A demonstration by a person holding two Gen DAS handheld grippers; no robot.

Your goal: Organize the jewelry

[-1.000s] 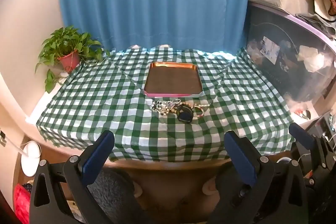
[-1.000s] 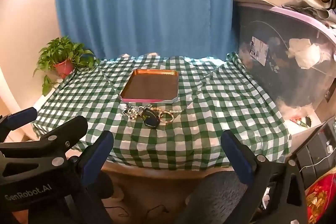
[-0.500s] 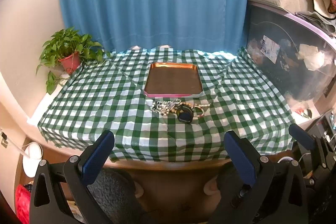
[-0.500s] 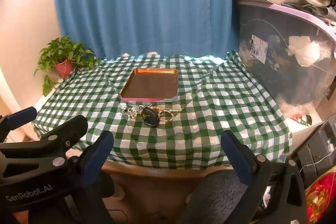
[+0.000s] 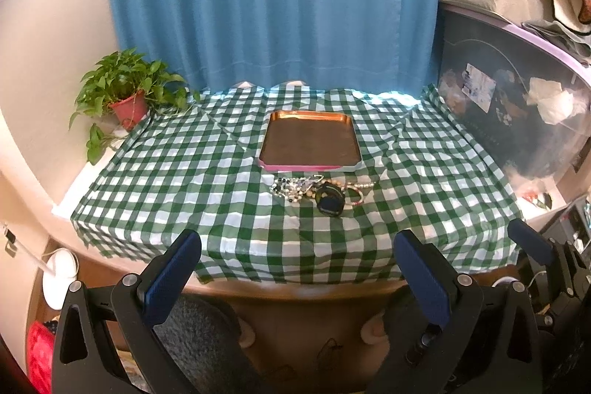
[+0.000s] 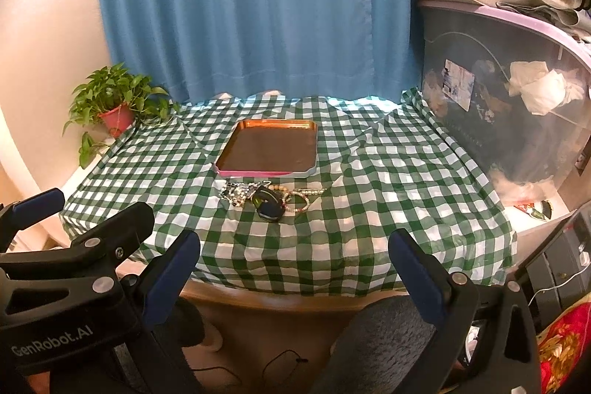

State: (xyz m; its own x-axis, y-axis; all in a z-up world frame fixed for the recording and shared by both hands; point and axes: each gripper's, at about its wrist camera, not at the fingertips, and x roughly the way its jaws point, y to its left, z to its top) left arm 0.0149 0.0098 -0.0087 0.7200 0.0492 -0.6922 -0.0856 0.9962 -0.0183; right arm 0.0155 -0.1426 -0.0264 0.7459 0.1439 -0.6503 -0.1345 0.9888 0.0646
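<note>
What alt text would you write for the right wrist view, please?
A pile of jewelry lies on a green checked tablecloth, just in front of an empty copper tray. The open right gripper hangs before the table edge, holding nothing.

Left gripper [image 5: 297, 259]: black plastic frame, triangular cut-outs in each arm, silver screws at the joints, dark blue pads [image 5: 173, 274] on the inner finger faces. Right gripper [image 6: 293, 259]: same build, black with blue pads [image 6: 417, 274] and silver screws. White lettering "GenRobot.AI" on the left gripper's black body, seen from the right wrist view. Person's legs below in dark grey fuzzy fabric.
</note>
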